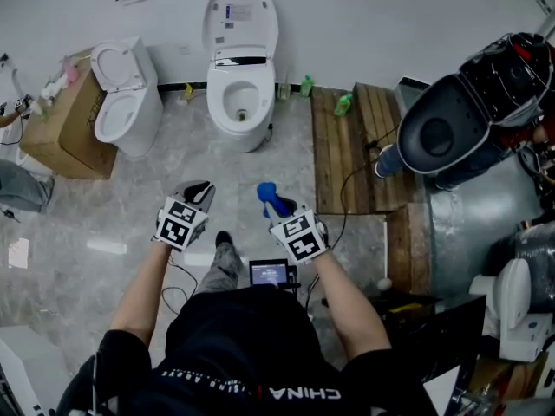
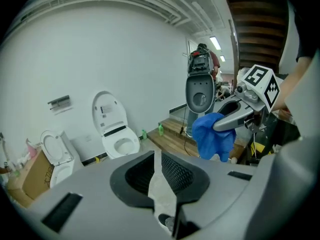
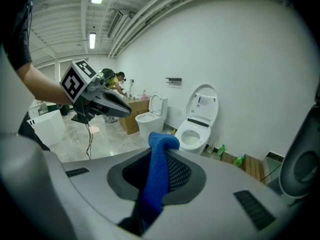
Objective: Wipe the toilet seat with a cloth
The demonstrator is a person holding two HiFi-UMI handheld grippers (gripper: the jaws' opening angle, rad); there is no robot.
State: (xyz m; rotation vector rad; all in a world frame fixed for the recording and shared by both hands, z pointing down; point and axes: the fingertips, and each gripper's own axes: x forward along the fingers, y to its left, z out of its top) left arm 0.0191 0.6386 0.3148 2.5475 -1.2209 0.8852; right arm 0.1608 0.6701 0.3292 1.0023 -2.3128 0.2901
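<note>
Both forearms reached forward side by side, angled down, well short of the toilet (image 1: 241,102). The right gripper (image 1: 279,204) clenched a blue cloth (image 3: 156,174). The left gripper (image 1: 199,191) was closed and empty.

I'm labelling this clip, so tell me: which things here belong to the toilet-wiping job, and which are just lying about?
For the job: blue cloth, right tool gripping it, larger toilet ahead.
Just lying about: smaller toilet, cardboard box, green bottles, wooden platform.

Glossy ceramic toilet (image 1: 227,89), nubbly cloth (image 3: 156,179), polished stone floor (image 1: 87,224), rough wooden platform (image 1: 347,163).
</note>
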